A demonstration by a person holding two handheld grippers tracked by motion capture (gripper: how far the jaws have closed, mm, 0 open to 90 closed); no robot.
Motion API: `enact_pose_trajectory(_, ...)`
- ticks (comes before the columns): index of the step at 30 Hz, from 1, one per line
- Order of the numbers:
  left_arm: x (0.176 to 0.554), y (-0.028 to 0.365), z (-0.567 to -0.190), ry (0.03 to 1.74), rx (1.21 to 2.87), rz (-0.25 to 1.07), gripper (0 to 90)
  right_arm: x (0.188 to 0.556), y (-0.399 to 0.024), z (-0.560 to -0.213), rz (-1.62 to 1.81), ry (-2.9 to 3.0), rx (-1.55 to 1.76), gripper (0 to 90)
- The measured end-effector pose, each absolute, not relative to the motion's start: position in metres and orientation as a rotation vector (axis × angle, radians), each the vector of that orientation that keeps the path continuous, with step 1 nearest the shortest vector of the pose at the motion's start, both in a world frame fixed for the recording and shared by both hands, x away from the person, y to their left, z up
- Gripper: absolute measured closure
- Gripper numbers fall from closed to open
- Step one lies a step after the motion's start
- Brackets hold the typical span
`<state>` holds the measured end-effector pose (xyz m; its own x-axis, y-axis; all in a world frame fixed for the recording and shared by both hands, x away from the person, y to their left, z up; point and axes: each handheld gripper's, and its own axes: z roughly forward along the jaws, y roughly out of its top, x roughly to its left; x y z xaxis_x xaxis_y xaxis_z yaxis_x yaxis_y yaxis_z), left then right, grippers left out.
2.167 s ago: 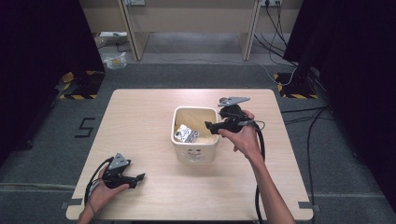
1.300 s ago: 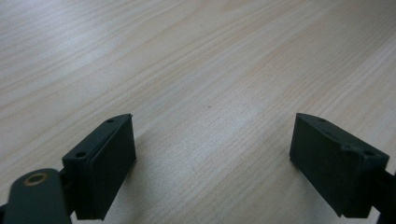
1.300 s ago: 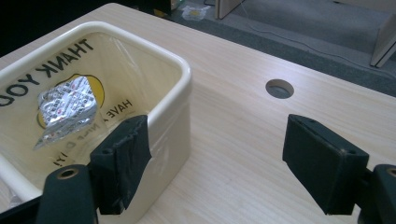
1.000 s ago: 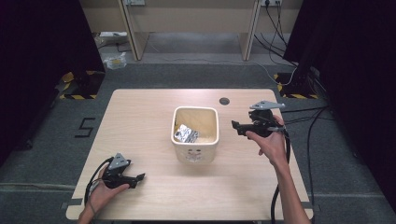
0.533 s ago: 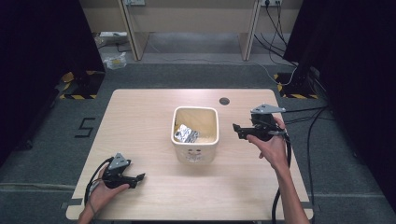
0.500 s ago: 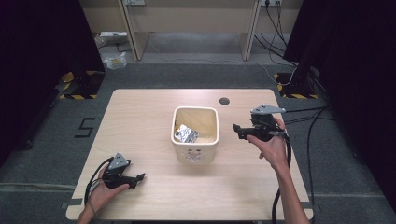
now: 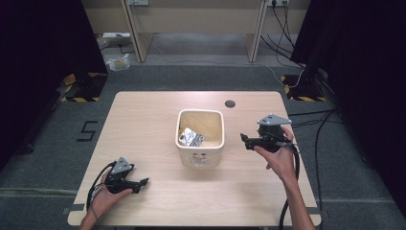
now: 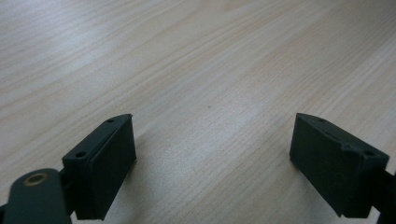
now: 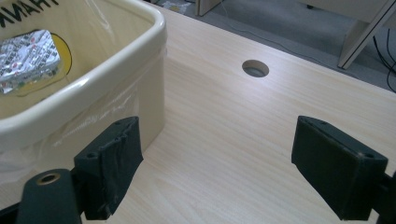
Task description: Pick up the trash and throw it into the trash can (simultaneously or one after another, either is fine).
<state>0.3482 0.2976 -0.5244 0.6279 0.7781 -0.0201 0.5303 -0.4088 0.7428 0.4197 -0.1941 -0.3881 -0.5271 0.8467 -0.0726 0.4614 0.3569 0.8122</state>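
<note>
The cream bin (image 7: 200, 139) stands upright at the middle of the counter (image 7: 143, 124), its opening facing up and its square mouth lined with clear film. On the inner wall, in the right gripper view, black capitals ending in "ANYA" run above a yellow round mark; a small dark face-like print marks the outer wall at 6 o'clock in the high view. A crumpled silver foil packet (image 7: 190, 137) with fine print too small to read lies inside, toward the 9 o'clock wall, its long axis running roughly 12 to 6.

The right gripper (image 7: 245, 139) hovers at 3 o'clock from the bin, just beside it, pointing at it; its jaws have just been opening and stand wide with nothing between them. The left gripper (image 7: 143, 181) rests at the counter's 7 o'clock corner, well apart from the bin, jaws wide and empty over bare wood. A round cable hole (image 7: 230, 103) sits at 1 o'clock from the bin.
</note>
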Motion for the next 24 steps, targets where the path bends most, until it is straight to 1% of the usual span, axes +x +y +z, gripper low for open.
enact_pose_trajectory(5,0.348,0.298,-0.524,1.02,2.109,0.429,13.2,0.415,-0.195,-0.393,0.996,2.135,1.113,16.4)
enact_pose_trajectory(24,0.348,0.298,-0.524,1.02,2.109,0.429,13.2,0.406,-0.189,-0.408,1.015,2.158,1.094,16.8)
